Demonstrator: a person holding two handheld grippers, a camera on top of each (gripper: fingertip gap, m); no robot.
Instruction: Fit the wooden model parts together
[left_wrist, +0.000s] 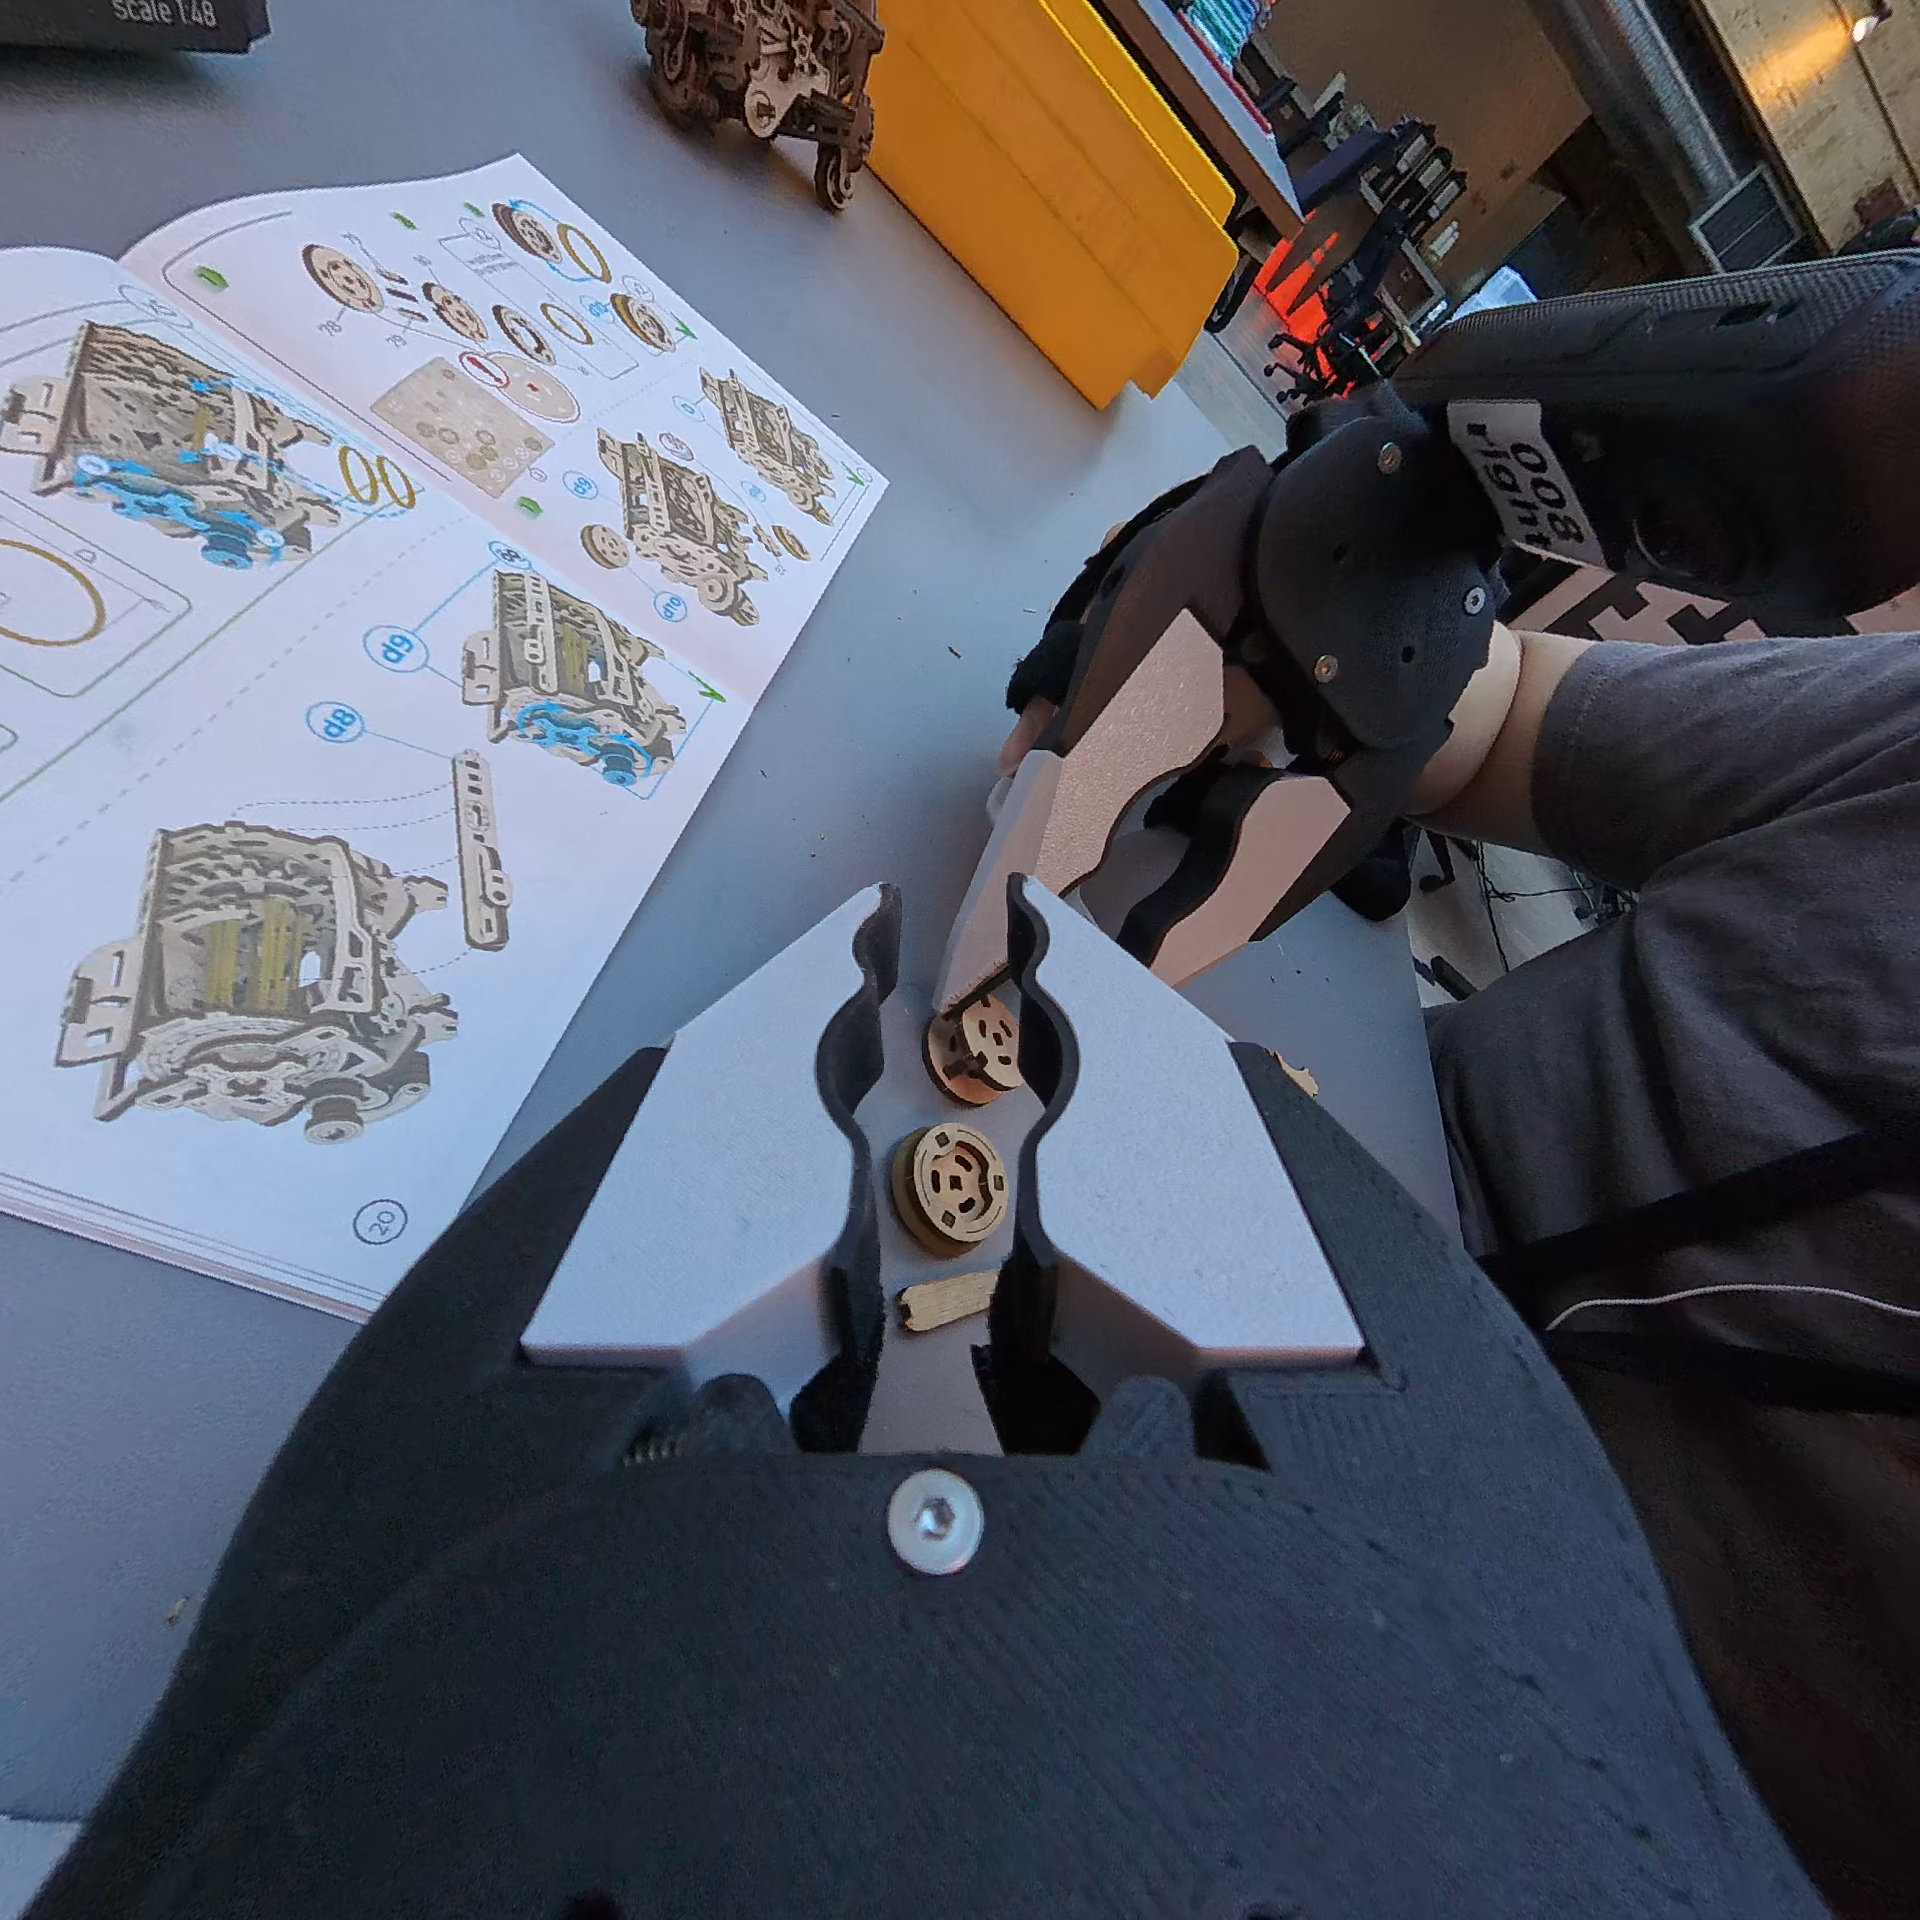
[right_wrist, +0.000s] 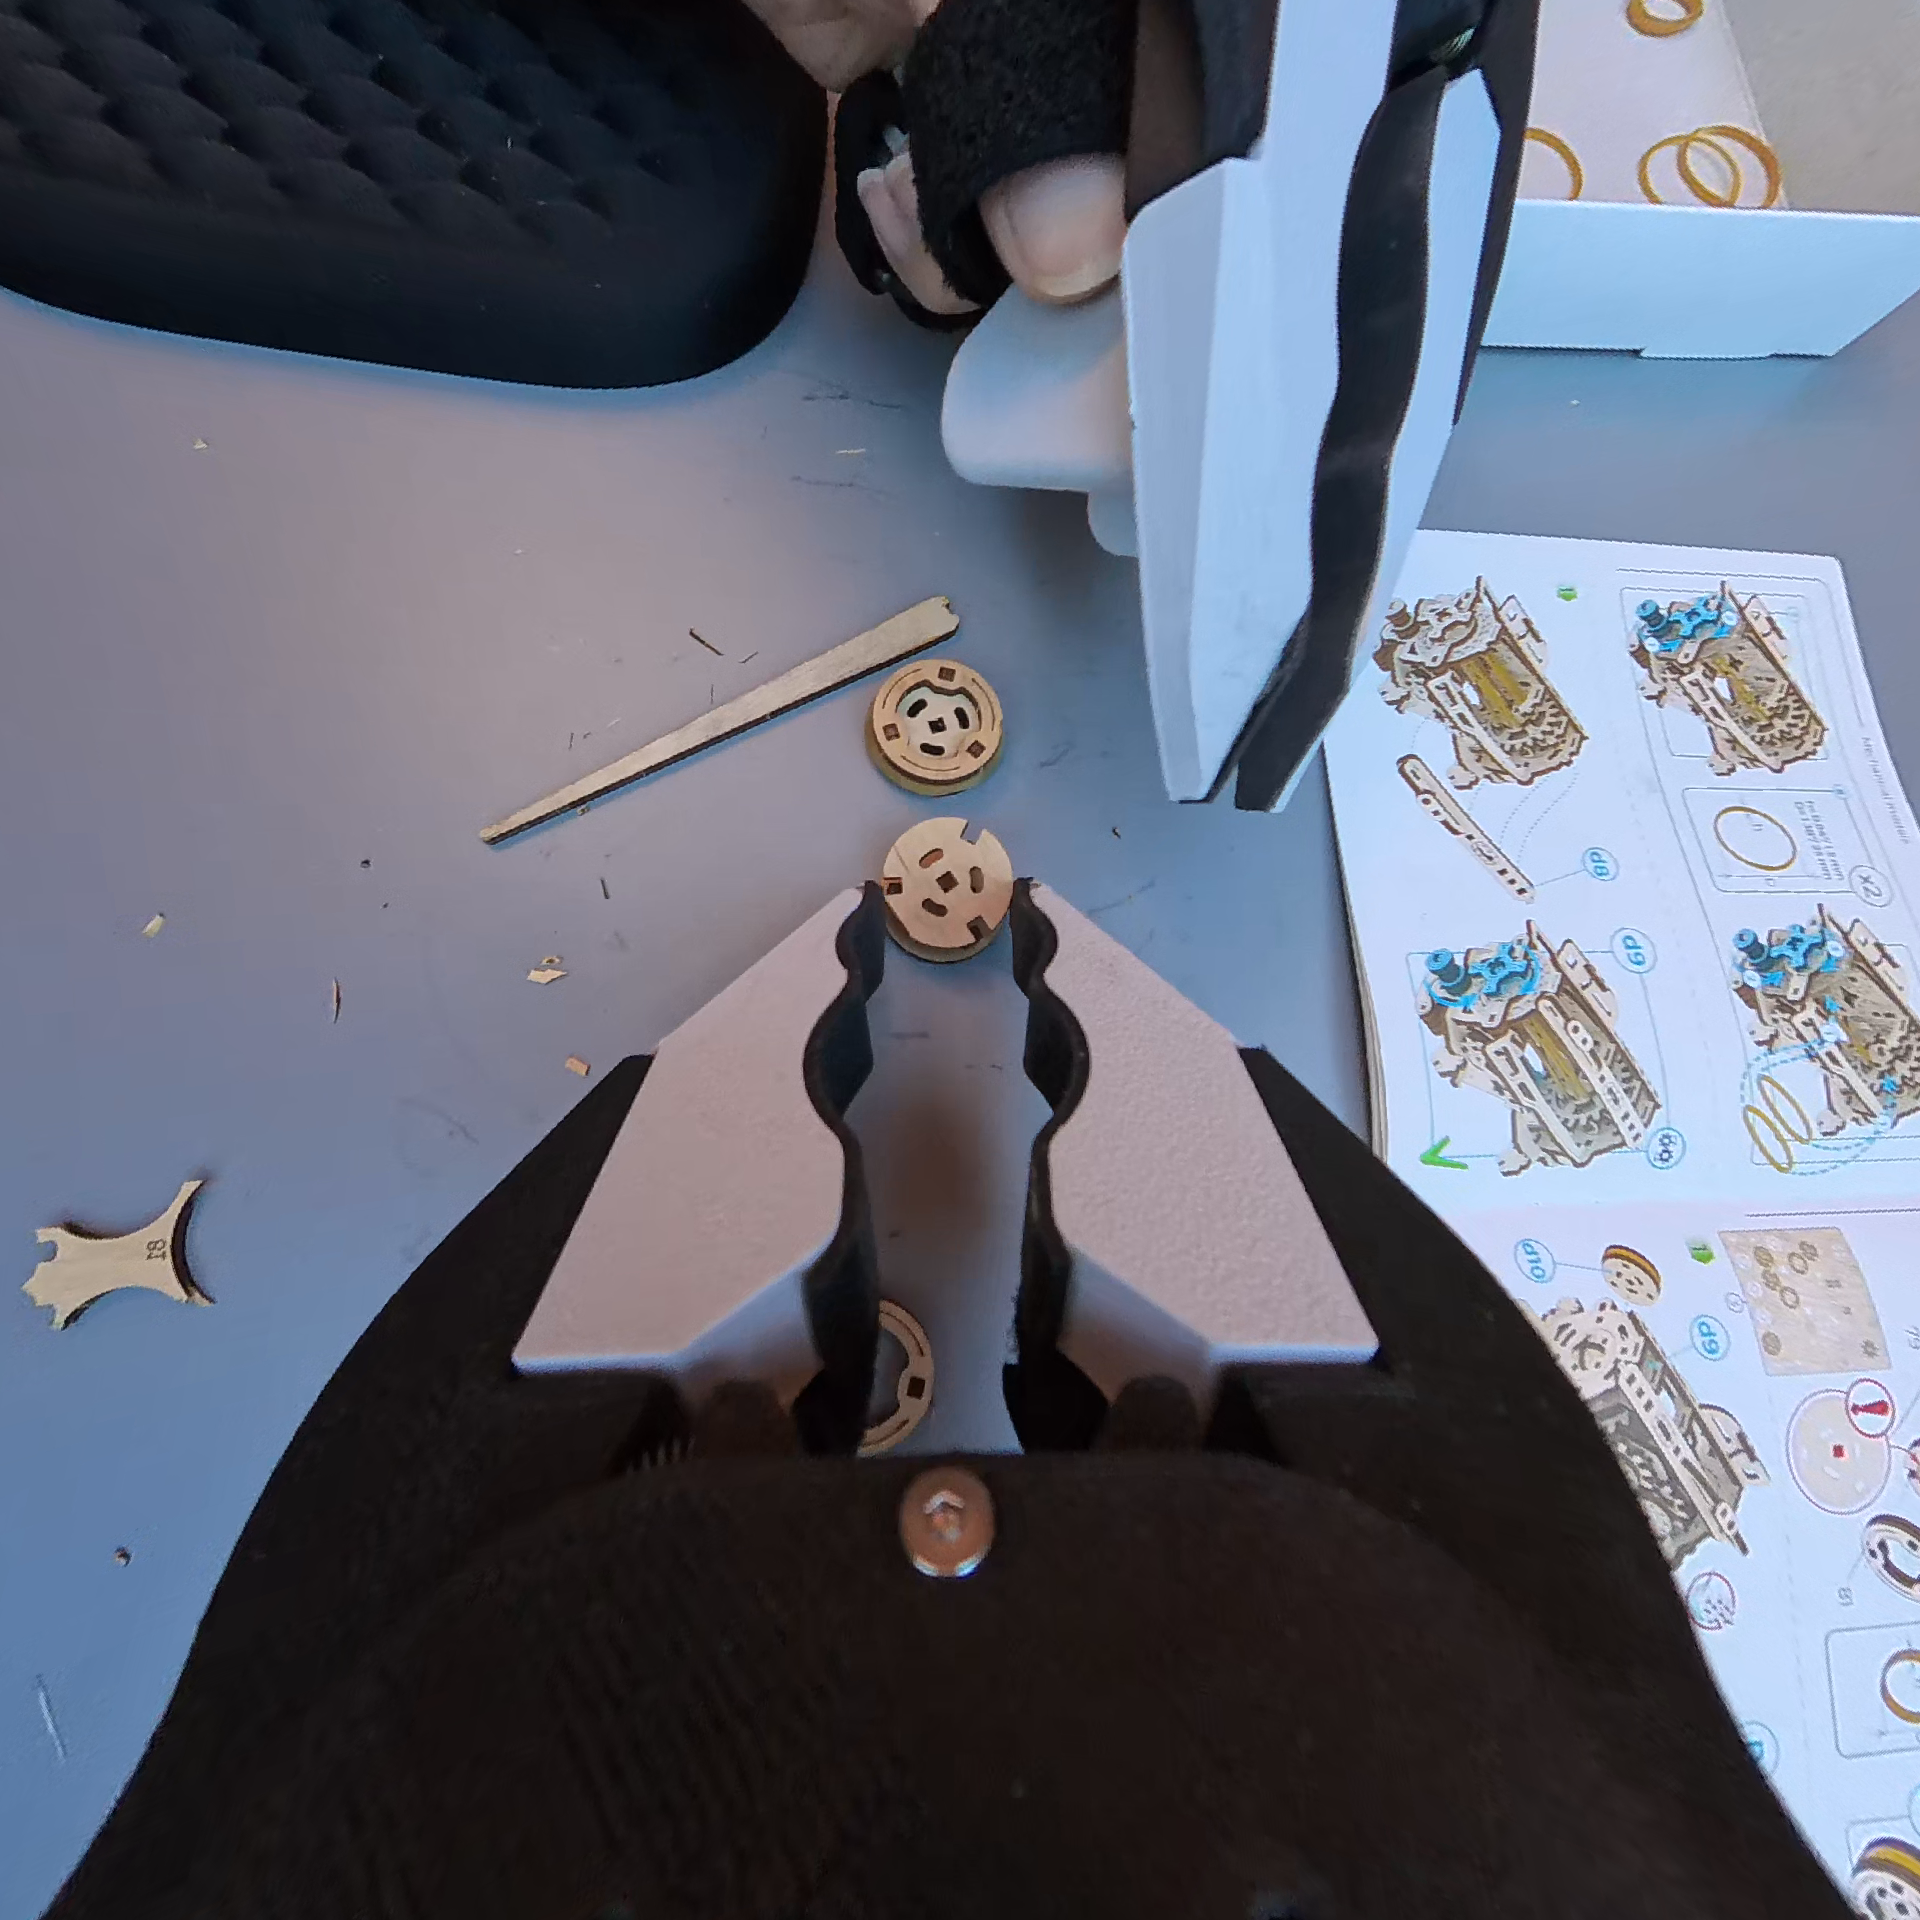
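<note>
The right gripper (right_wrist: 945, 899) clamps a slotted wooden disc (right_wrist: 945, 886) between its fingertips, low over the grey table (right_wrist: 312, 623). Just beyond lies a ringed wooden wheel (right_wrist: 934, 727), beside a thin wooden strip (right_wrist: 717, 719). The left gripper (left_wrist: 954, 914) hovers parted above both, holding nothing. The instruction booklet (left_wrist: 343, 665) lies open farther off.

Grey table (right_wrist: 312, 582) bears wooden discs (right_wrist: 934, 727), booklet (left_wrist: 312, 665), offcuts (right_wrist: 116, 1255).
</note>
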